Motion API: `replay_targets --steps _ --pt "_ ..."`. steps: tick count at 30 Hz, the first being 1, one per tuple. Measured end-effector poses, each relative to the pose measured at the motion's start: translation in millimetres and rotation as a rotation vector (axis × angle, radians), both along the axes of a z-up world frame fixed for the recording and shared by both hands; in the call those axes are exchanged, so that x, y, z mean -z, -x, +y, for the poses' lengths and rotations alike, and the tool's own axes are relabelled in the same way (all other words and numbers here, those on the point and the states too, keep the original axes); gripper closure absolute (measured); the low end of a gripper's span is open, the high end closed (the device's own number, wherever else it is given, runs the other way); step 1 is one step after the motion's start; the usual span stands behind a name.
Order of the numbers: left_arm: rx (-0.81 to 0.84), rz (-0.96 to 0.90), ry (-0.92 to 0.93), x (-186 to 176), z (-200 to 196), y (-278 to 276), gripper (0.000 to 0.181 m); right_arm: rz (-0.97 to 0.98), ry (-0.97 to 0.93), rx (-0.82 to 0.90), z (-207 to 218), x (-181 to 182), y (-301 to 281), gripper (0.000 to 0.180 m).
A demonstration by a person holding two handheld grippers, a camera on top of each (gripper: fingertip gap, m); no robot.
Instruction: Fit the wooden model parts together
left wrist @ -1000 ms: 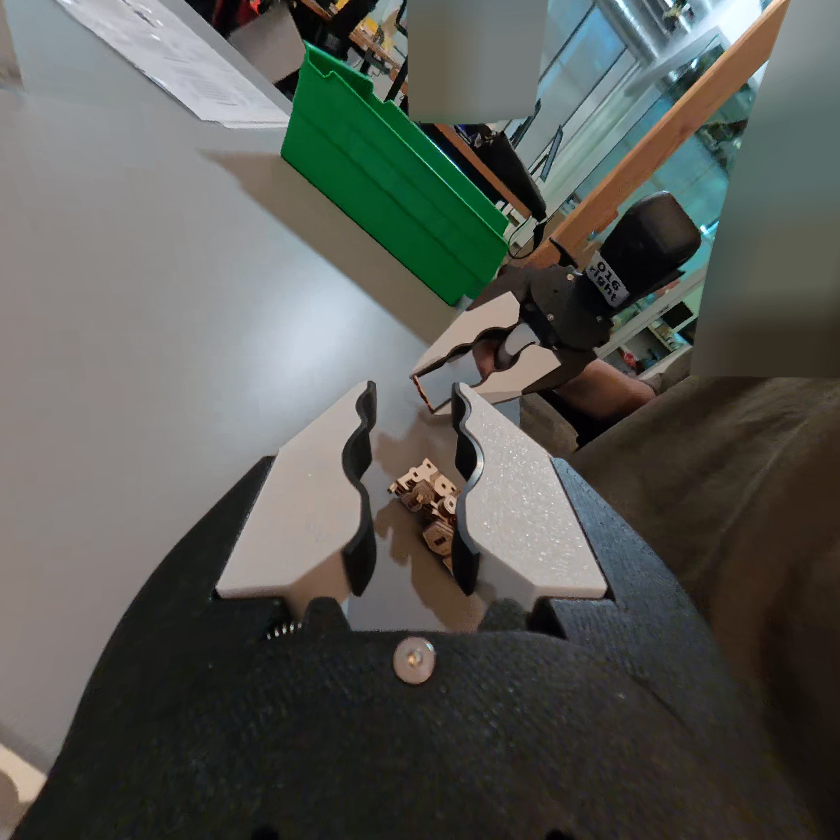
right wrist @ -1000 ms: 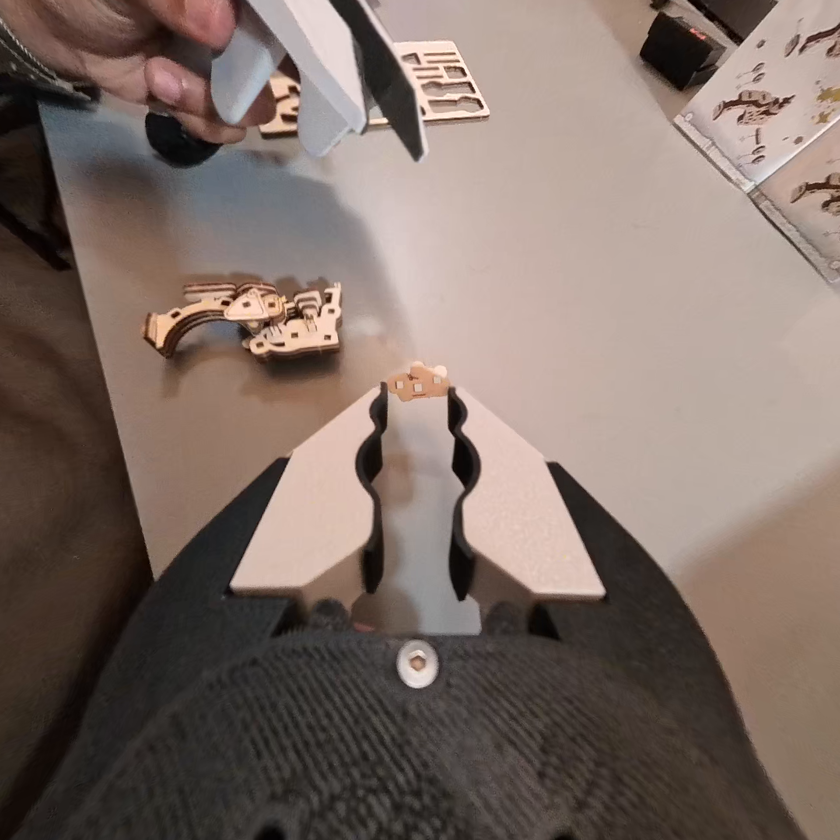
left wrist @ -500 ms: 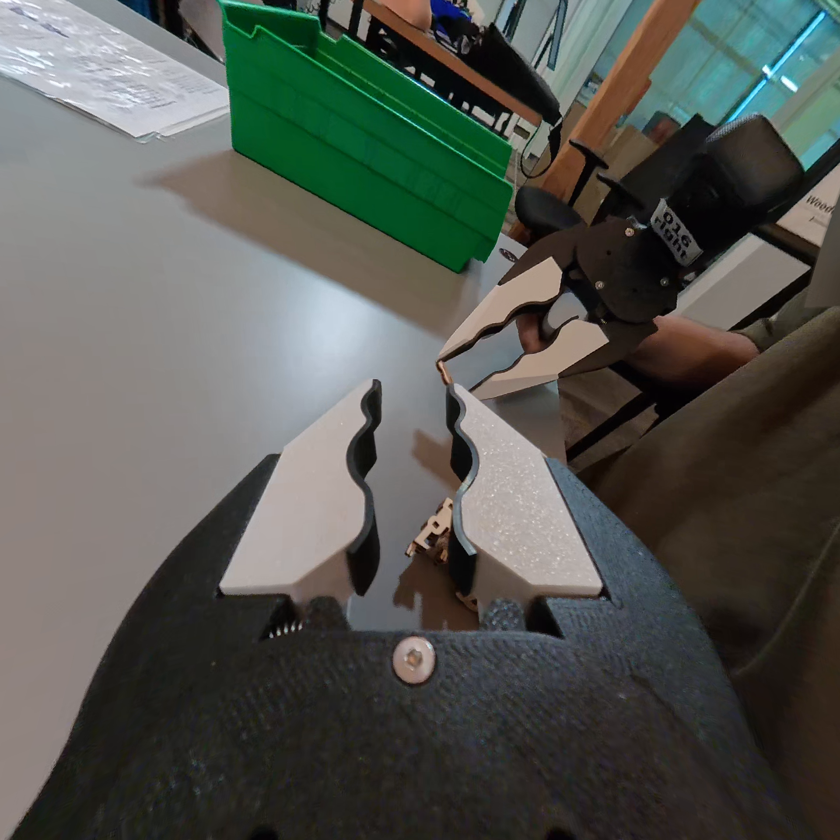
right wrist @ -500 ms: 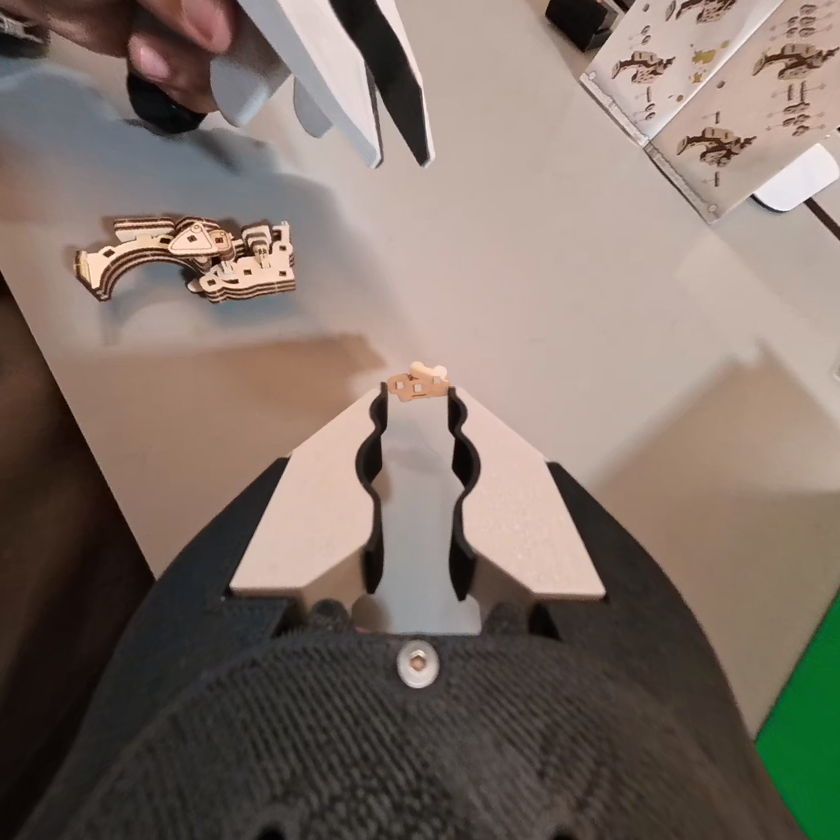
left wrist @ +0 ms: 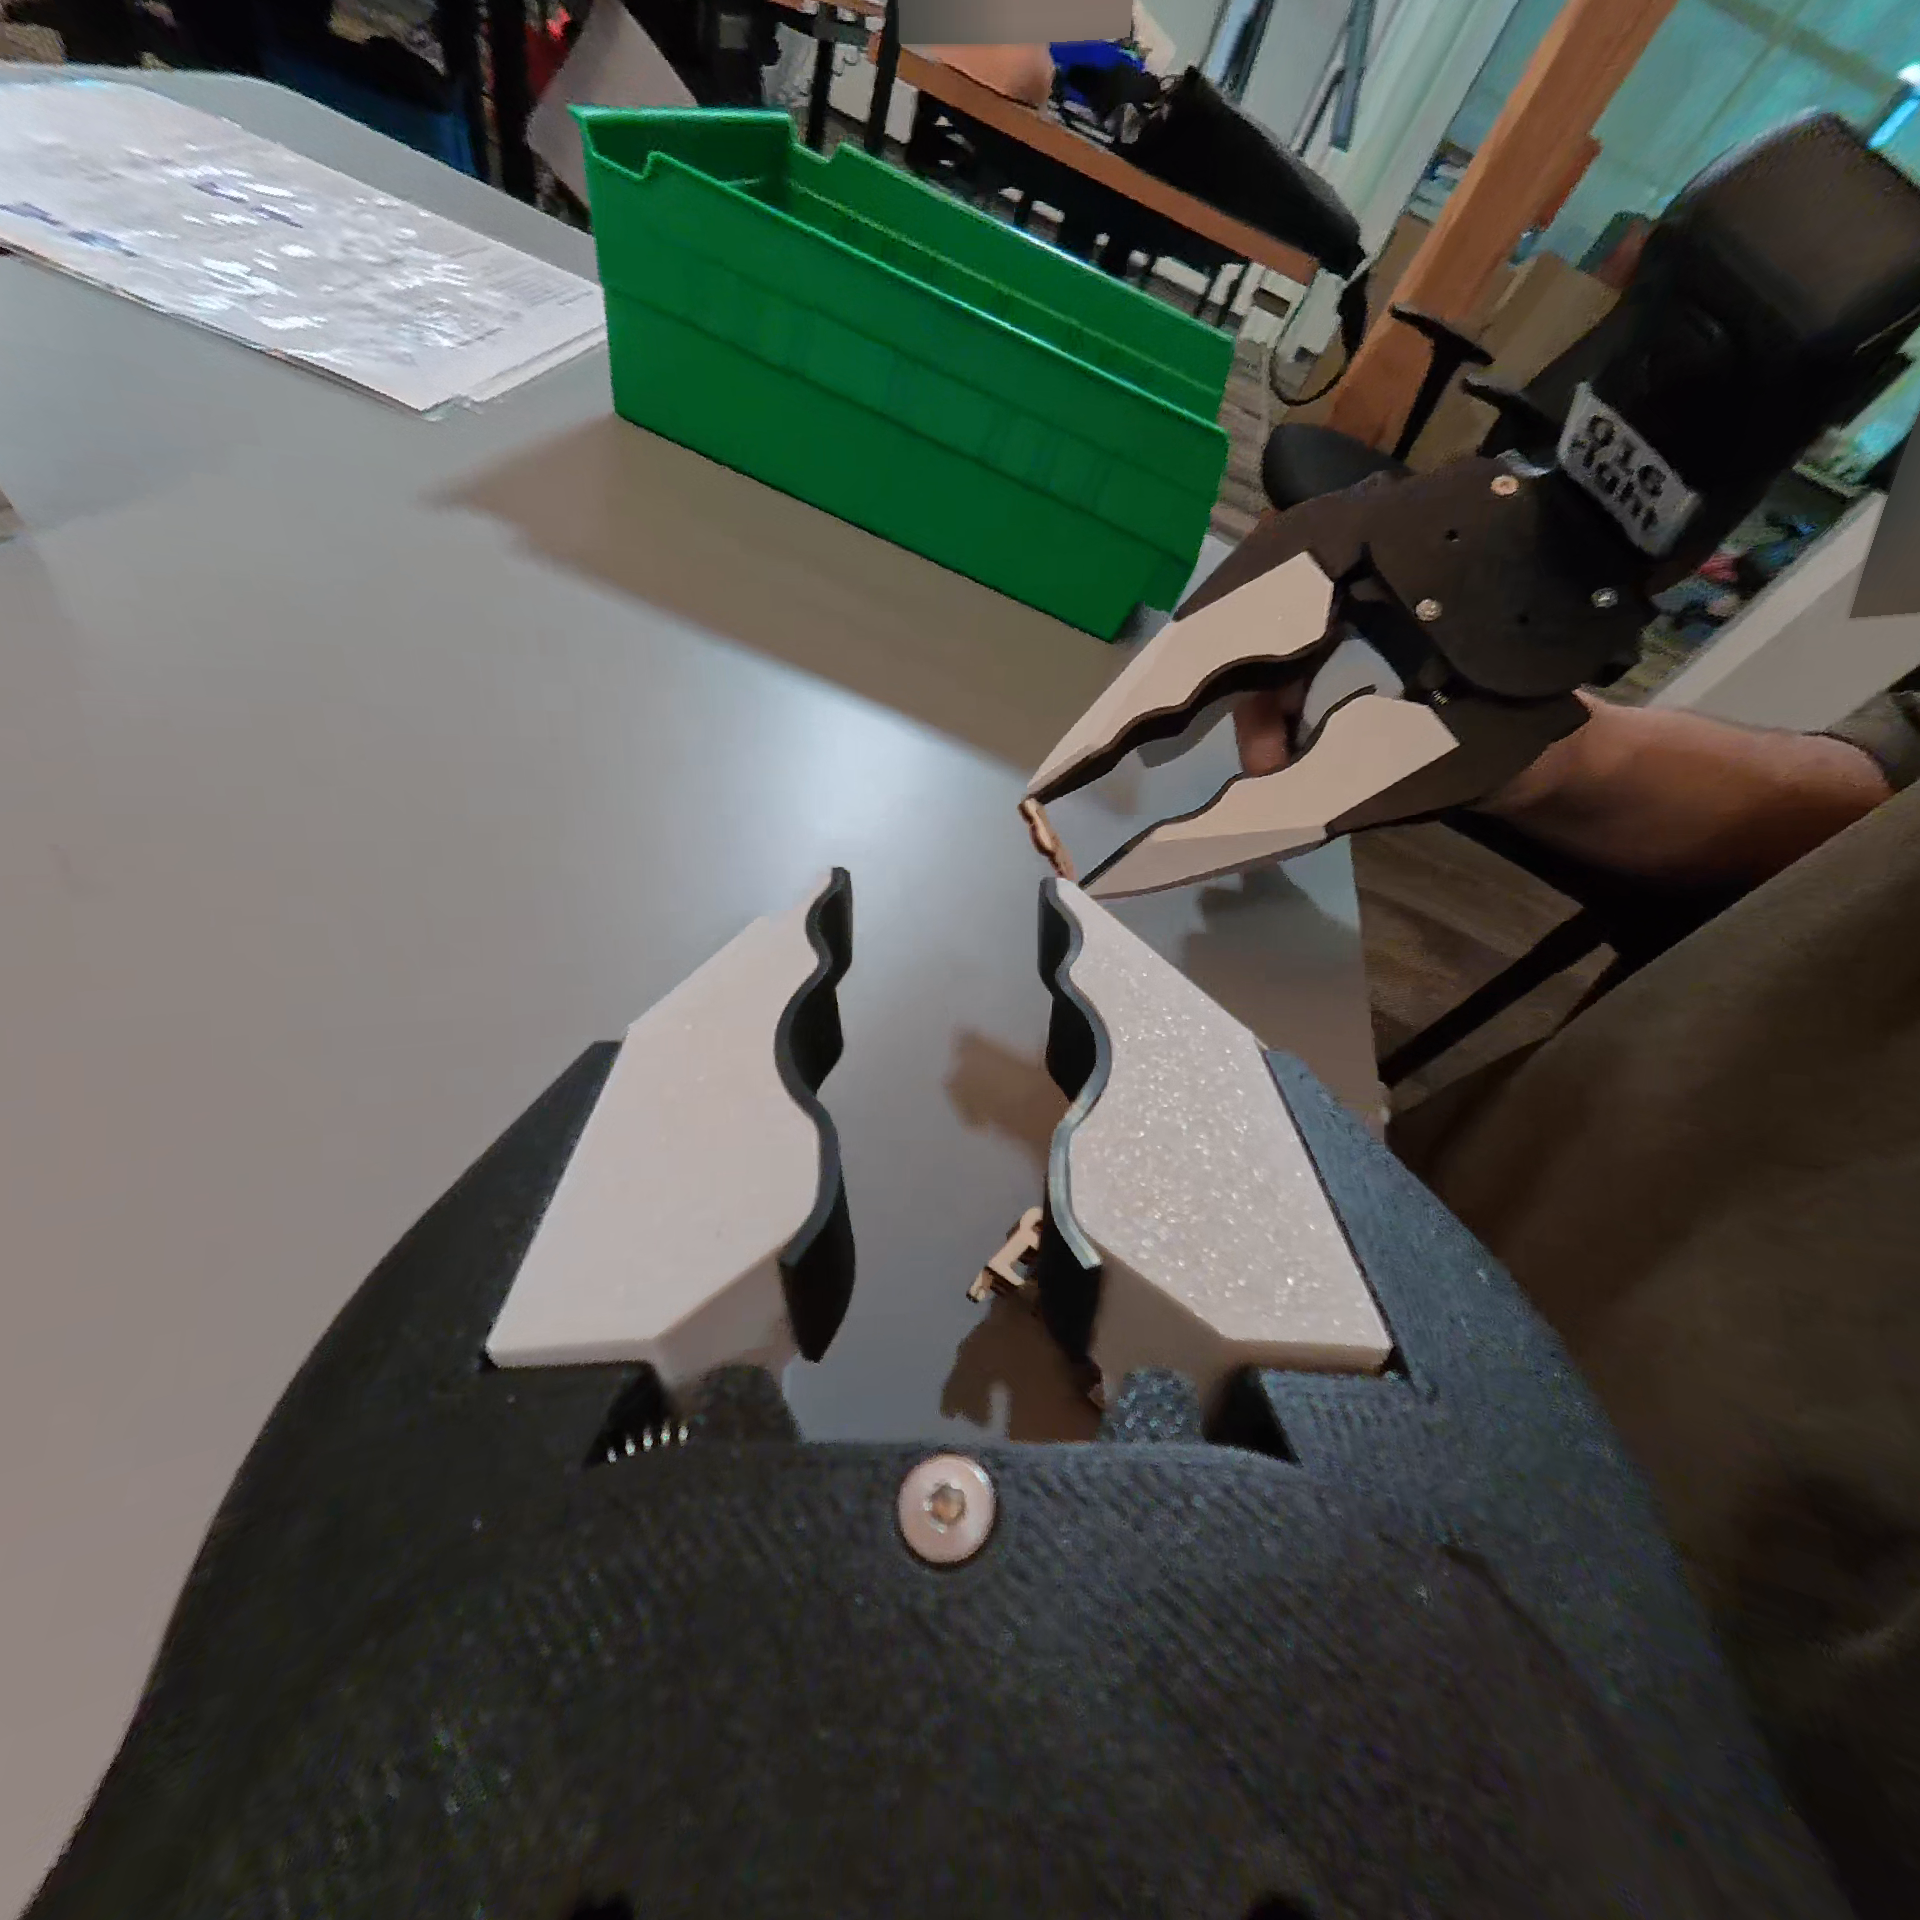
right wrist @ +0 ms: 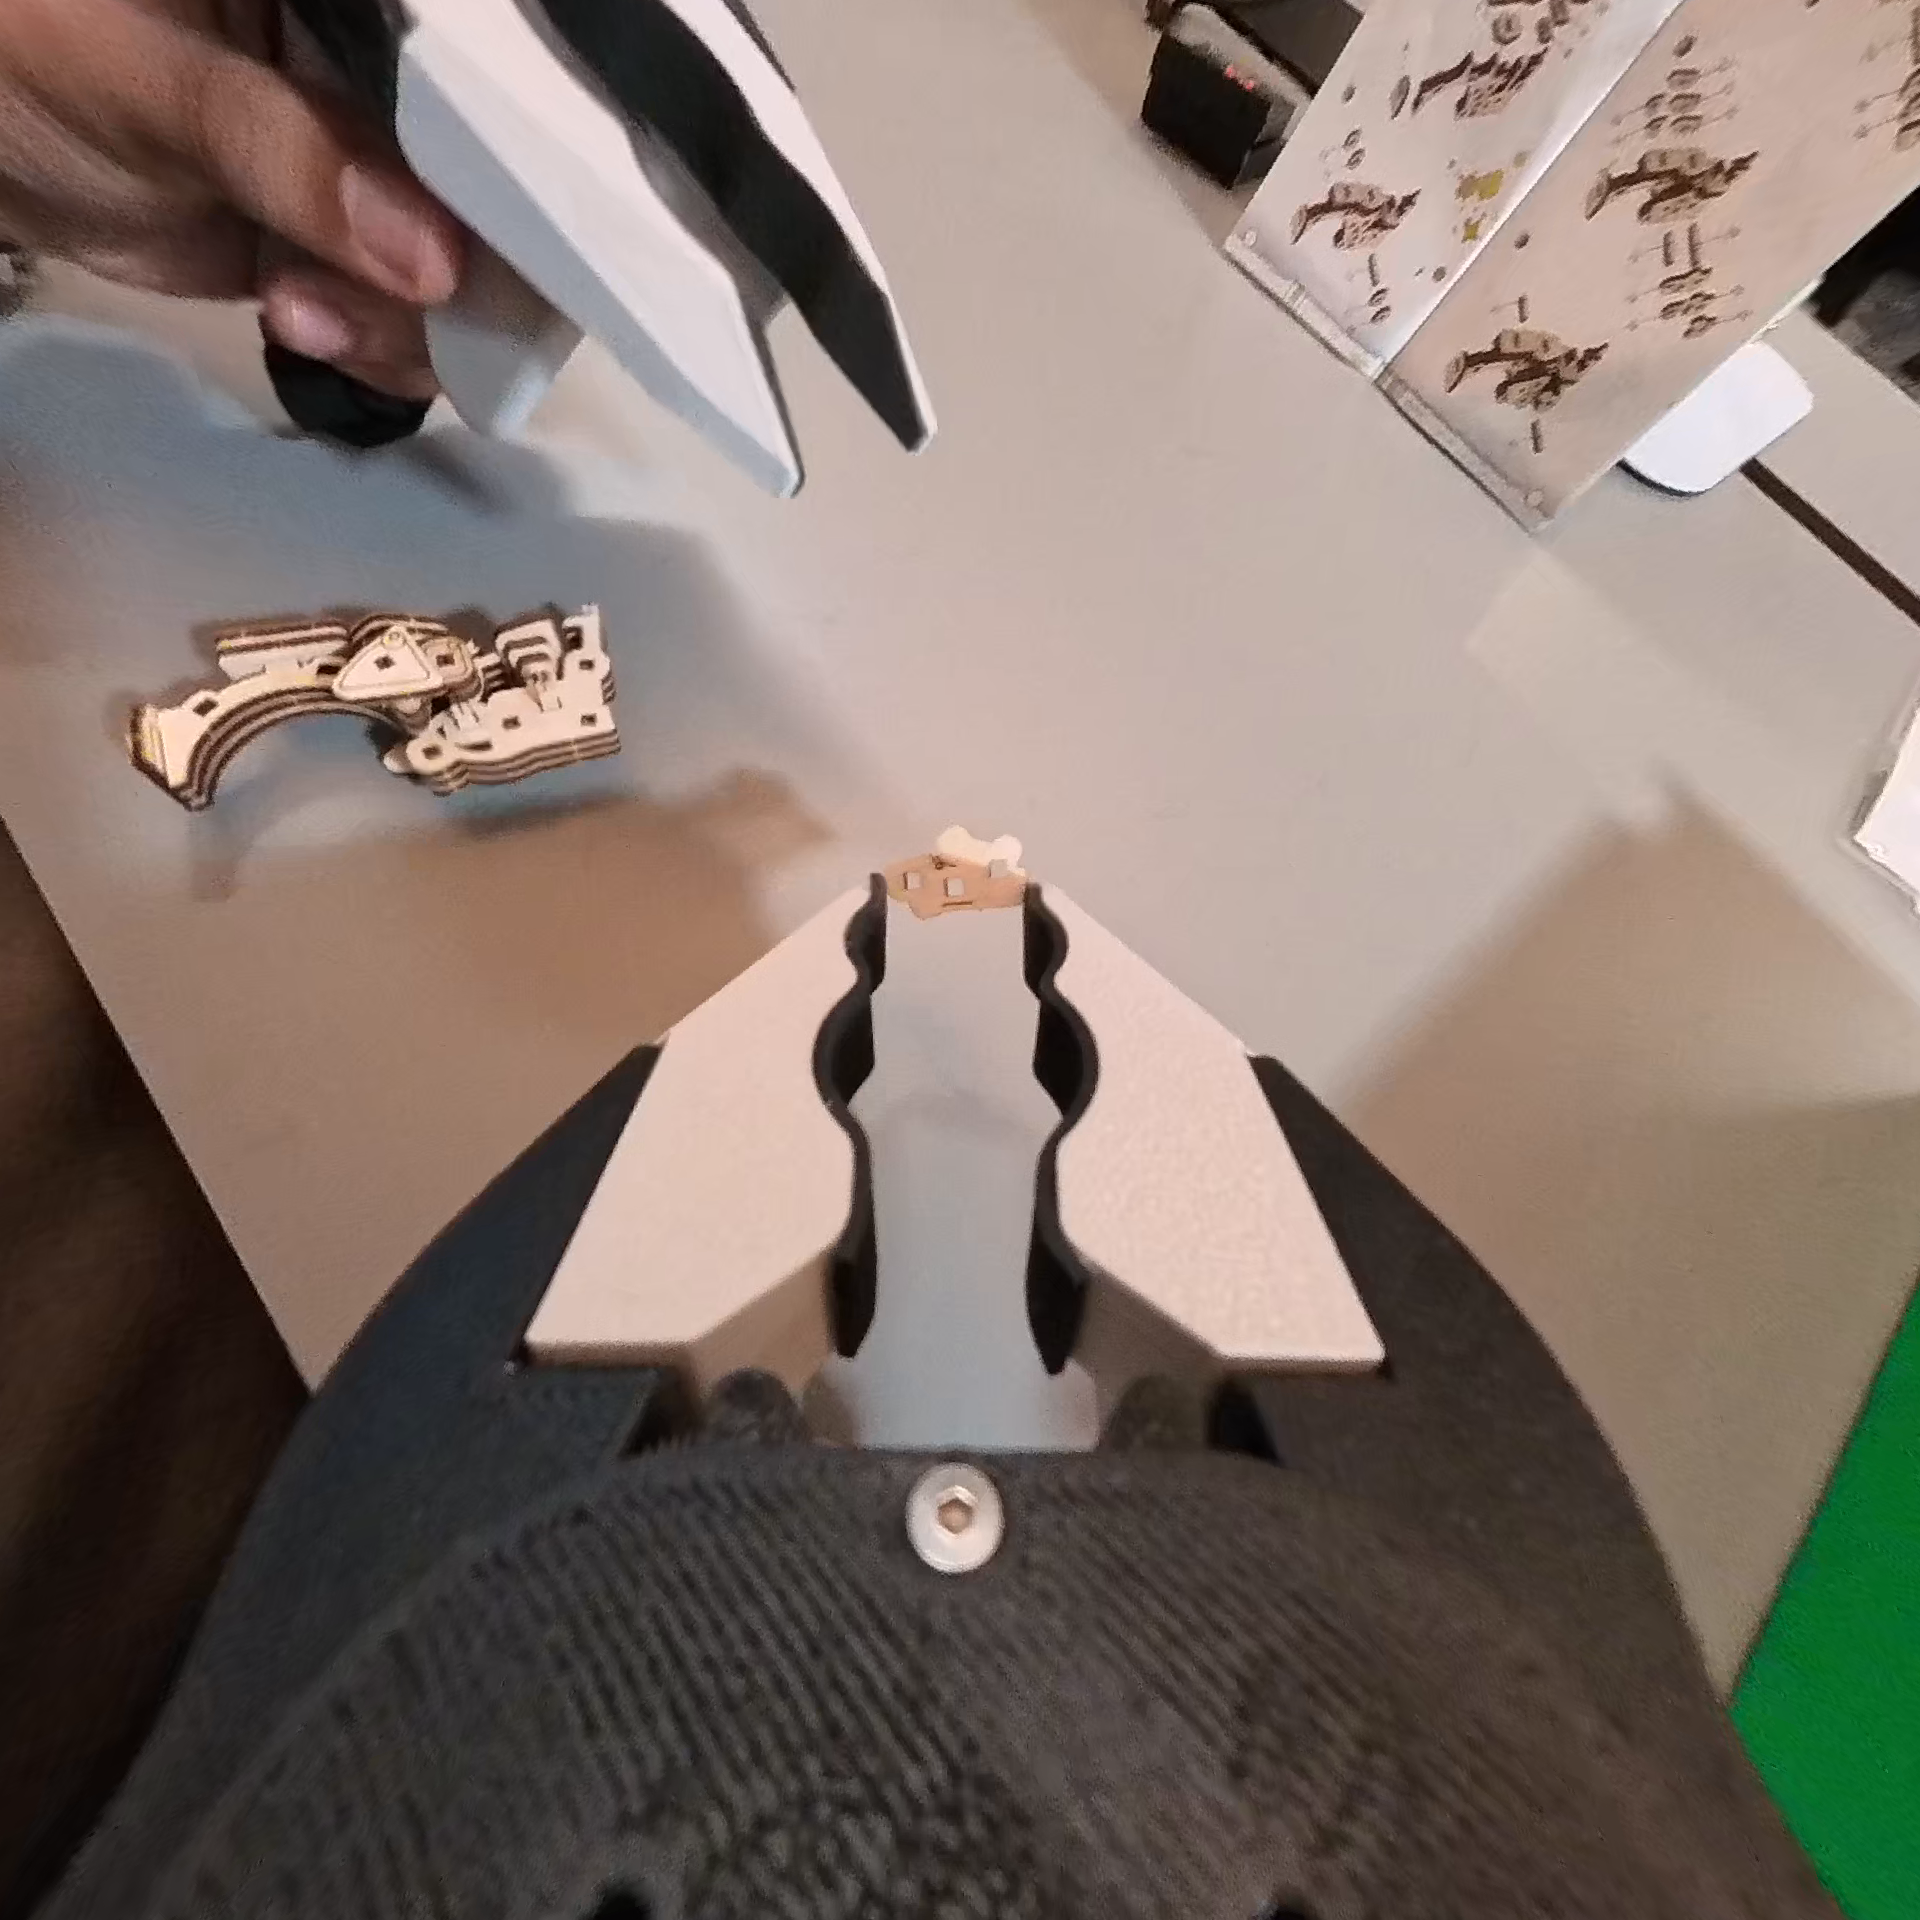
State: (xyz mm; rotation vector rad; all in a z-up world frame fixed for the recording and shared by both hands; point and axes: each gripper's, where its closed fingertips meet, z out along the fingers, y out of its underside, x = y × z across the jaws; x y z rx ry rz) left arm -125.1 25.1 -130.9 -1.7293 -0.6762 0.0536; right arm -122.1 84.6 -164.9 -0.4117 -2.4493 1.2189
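My right gripper (right wrist: 954,896) is shut on a small flat wooden part (right wrist: 961,888) pinched at its fingertips, held above the grey table (right wrist: 1195,675). It also shows in the left wrist view (left wrist: 1051,844), with the part (left wrist: 1042,831) edge-on at its tips. A part-built wooden model (right wrist: 384,701) of stacked layers lies on the table to the left. My left gripper (left wrist: 945,899) is open and empty above the table; it appears at the top left in the right wrist view (right wrist: 852,457). A corner of the model (left wrist: 1008,1262) peeks between its fingers.
A green plastic bin (left wrist: 904,405) stands on the table's far side. Printed sheets (left wrist: 260,239) lie at the far left. Instruction pages with model pictures (right wrist: 1538,208) and a small black box (right wrist: 1216,94) sit at the right. The table's near edge runs along the person's lap. One gripper's finger ends stand about 8 cm off the other's.
Both grippers have lifted and swung. The left wrist view now looks farther across the table, with the model slipping below its fingers. The right gripper keeps its hold on the small part.
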Motion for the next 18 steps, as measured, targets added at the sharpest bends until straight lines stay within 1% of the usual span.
replay_targets --steps 3,8,10,13,18 --pt "-0.039 0.013 -0.007 -7.6 2.7 6.7 0.143 0.020 0.049 0.036 2.2 -10.8 8.4 0.155" --pt "0.020 -0.026 -0.082 -25.4 22.9 14.6 0.143 0.127 0.092 0.061 0.3 -31.0 20.3 0.154" --pt "0.051 -0.062 -0.105 -25.7 33.0 15.9 0.143 0.161 0.090 0.056 -2.2 -33.4 20.3 0.155" --pt "0.048 -0.064 -0.136 -22.3 38.8 16.3 0.144 0.237 0.064 0.060 -3.1 -35.5 22.5 0.155" --pt "0.009 -0.027 -0.080 -7.8 21.8 16.2 0.145 0.247 0.049 0.035 -8.8 -29.7 19.7 0.155"
